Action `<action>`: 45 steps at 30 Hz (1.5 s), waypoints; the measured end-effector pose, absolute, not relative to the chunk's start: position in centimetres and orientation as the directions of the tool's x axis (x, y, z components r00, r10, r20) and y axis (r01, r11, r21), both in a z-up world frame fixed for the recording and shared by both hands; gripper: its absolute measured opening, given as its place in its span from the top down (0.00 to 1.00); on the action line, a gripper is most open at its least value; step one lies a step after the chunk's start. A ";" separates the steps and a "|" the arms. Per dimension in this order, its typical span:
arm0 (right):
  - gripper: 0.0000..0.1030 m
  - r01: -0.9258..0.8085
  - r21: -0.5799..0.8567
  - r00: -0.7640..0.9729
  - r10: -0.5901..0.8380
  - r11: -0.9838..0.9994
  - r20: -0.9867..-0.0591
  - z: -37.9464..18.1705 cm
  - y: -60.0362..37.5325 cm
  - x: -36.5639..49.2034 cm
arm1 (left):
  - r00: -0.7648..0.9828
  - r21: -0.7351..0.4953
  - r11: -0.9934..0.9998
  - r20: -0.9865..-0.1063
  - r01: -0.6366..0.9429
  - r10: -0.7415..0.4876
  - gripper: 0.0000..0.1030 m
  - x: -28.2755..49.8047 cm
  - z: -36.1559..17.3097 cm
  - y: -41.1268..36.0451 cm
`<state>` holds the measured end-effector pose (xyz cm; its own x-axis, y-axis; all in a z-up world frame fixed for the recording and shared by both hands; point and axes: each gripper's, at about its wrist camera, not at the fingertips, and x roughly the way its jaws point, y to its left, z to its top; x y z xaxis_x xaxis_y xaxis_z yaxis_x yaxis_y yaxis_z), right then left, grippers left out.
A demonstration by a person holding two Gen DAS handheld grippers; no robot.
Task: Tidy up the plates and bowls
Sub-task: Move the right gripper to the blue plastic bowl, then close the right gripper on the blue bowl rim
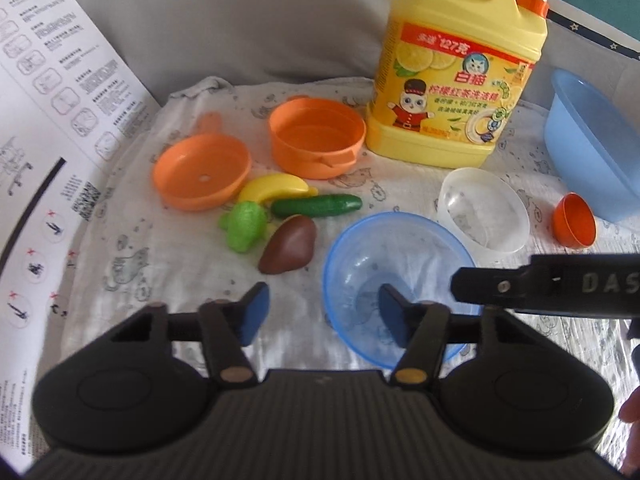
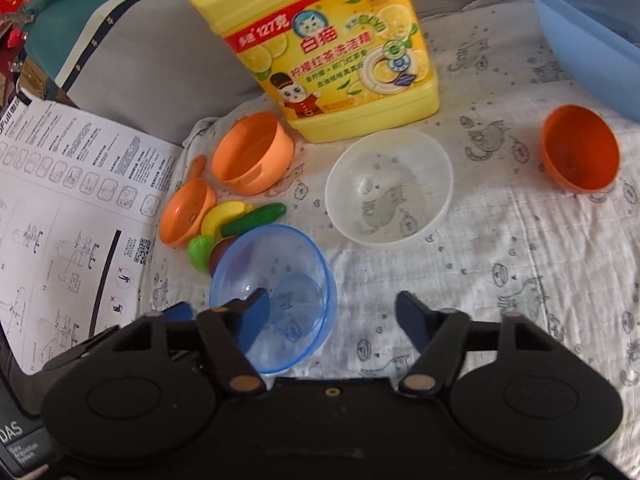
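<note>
The blue transparent bowl point(image 1: 396, 280) is sitting upright on the printed white cloth point(image 1: 168, 272) that is covering the surface, nearest both cameras. Just behind it, toward the right in the left wrist view, the clear bowl point(image 1: 484, 210) is standing upright, and the two rims are looking very close, though I cannot tell whether they are touching. Well apart to the right, the small orange bowl point(image 2: 580, 148) is lying tilted on its side, near the big blue basin point(image 2: 592, 28).

The left hand-held gripper point(image 1: 324, 312) is hovering with its jaws partly apart; its right blue pad is showing over the blue bowl, the left pad is outside the rim, and nothing is being gripped. The right hand-held gripper point(image 2: 332, 316) is likewise standing partly apart and empty, its left pad over the same bowl.

Left of the bowls, a toy banana point(image 1: 272, 188), cucumber point(image 1: 316, 205), green vegetable point(image 1: 244, 226) and brown piece point(image 1: 289, 244) are lying clustered. Behind them an orange pan point(image 1: 200, 172) and orange pot point(image 1: 316, 136) are resting, beside a yellow detergent jug point(image 1: 460, 80). A printed instruction sheet point(image 1: 48, 128) is lying at the left edge.
</note>
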<state>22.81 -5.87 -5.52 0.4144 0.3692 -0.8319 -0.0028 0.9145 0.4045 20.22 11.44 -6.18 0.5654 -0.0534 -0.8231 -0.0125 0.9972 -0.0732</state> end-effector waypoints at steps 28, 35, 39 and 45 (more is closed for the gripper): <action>0.79 0.013 0.407 0.435 0.361 0.913 -0.825 -4.1 -10.6 16.5 | 0.529 -0.071 0.992 -0.841 0.104 -0.116 0.78 15.1 -4.2 5.1; 0.79 0.037 0.413 0.443 0.355 0.910 -0.823 -3.0 -13.8 12.2 | 0.515 -0.079 0.984 -0.844 0.158 -0.151 0.77 11.3 -3.1 2.1; 0.79 0.049 0.416 0.456 0.351 0.908 -0.818 -2.2 -15.6 9.5 | 0.512 -0.078 0.977 -0.842 0.196 -0.170 0.74 9.0 -2.5 0.4; 0.78 0.055 0.397 0.477 0.325 0.916 -0.816 -1.2 -17.7 6.0 | 0.508 -0.089 0.967 -0.837 0.237 -0.202 0.73 6.1 -2.0 -1.6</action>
<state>6.02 -17.67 -1.24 0.4772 0.3255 -0.8163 0.0547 0.9161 0.3972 6.09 -1.65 -1.97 0.5081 -0.2020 -0.8373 0.2374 0.9673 -0.0893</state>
